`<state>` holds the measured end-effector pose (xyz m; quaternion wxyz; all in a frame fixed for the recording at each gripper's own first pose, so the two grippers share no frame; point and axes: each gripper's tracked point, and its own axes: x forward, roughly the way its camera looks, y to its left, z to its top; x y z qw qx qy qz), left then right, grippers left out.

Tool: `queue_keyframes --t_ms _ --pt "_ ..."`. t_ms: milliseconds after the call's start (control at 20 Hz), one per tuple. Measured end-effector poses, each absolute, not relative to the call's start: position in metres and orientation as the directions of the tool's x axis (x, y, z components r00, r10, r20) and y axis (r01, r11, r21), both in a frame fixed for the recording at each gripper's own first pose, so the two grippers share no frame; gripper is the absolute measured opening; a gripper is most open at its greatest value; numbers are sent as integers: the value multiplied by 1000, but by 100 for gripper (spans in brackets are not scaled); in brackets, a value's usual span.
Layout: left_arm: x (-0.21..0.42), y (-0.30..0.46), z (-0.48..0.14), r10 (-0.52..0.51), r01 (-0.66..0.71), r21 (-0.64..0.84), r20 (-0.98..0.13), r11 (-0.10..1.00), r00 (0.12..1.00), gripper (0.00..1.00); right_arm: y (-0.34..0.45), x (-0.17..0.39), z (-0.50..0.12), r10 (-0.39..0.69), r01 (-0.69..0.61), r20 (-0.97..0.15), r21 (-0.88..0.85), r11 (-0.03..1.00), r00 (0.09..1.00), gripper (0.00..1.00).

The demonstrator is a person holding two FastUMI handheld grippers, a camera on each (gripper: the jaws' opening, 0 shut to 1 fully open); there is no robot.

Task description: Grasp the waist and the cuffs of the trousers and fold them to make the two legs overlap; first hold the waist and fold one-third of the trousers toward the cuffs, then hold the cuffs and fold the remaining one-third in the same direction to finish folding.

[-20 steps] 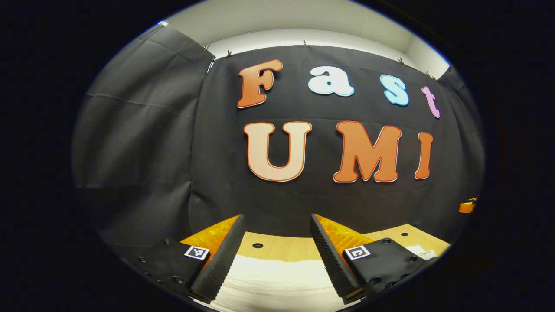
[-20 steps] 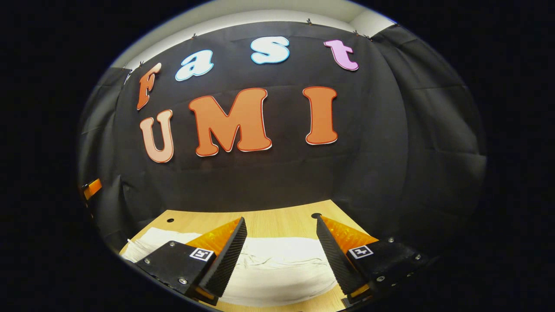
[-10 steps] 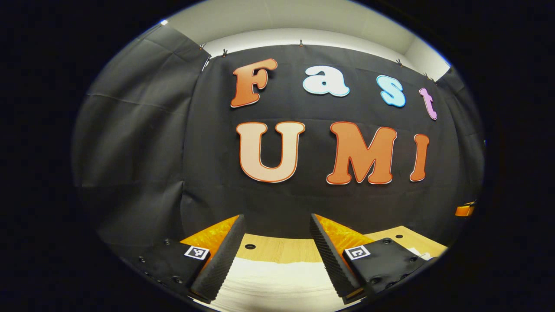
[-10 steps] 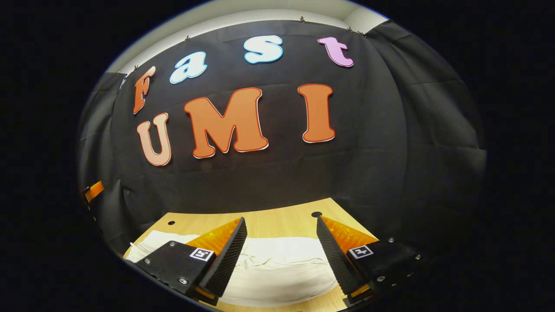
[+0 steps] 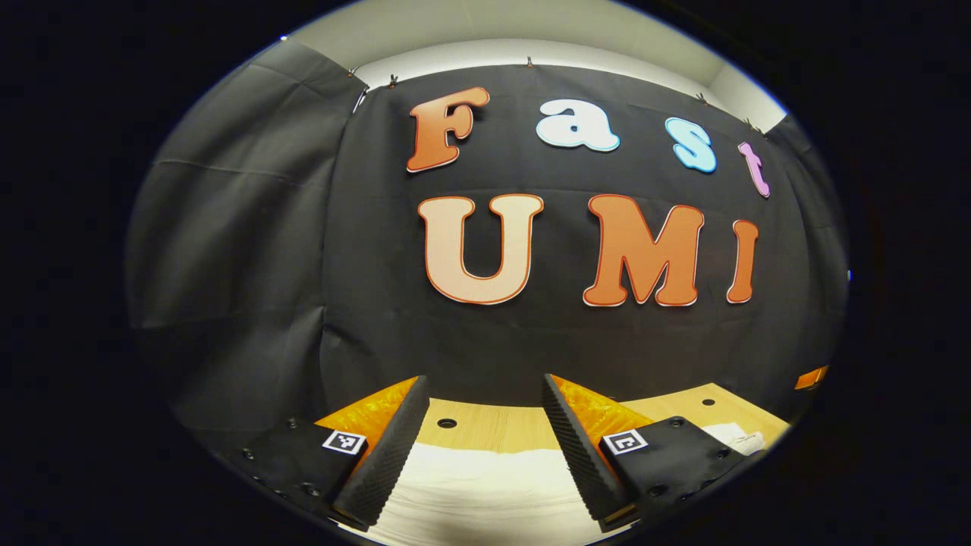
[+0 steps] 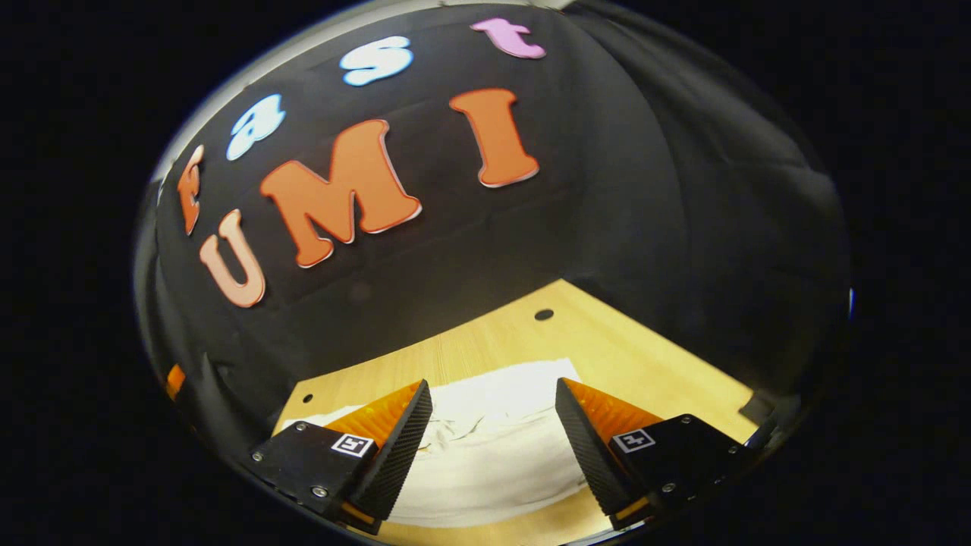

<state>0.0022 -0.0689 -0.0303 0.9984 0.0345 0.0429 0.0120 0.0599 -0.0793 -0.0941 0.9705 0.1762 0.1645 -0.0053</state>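
- Left gripper (image 5: 485, 425): seen at 6 o'clock in the left gripper view, fingers spread wide apart with nothing between them; it hangs above the trousers without touching them
- Right gripper (image 6: 493, 428): at 6 o'clock in the right gripper view, fingers likewise apart and holding nothing; this view is tilted, so the table slopes up toward 1 o'clock
- Trousers (image 5: 485, 485): pale, cream-white cloth lying flat on the table; in the left gripper view they show smooth in the gap between the fingers, with a small rumpled end at 4 o'clock (image 5: 740, 438)
- Trousers in the right gripper view (image 6: 493, 447): they spread from 8 o'clock to 5 o'clock under the gripper, with wrinkles beside the left-hand finger and a straight far edge toward 12 o'clock; whether this end is waist or cuffs cannot be told
- Table (image 6: 607, 341): light wood with round holes (image 6: 543, 314) near its far edge; bare wood lies beyond the trousers in both views (image 5: 485, 426)
- Wall (image 5: 243, 250): black cloth rising behind the table
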Motion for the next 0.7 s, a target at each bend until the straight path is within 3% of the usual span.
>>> queue_keyframes --t_ms 350,700 --pt "4 -54 -46 52 -45 60 -121 997 991 98 -81 51 -187 121 315 -566 609 728 816 98" --pt "-4 -39 -53 89 -80 72 -140 994 986 98 -113 33 -264 108 491 -702 592 639 704 100"
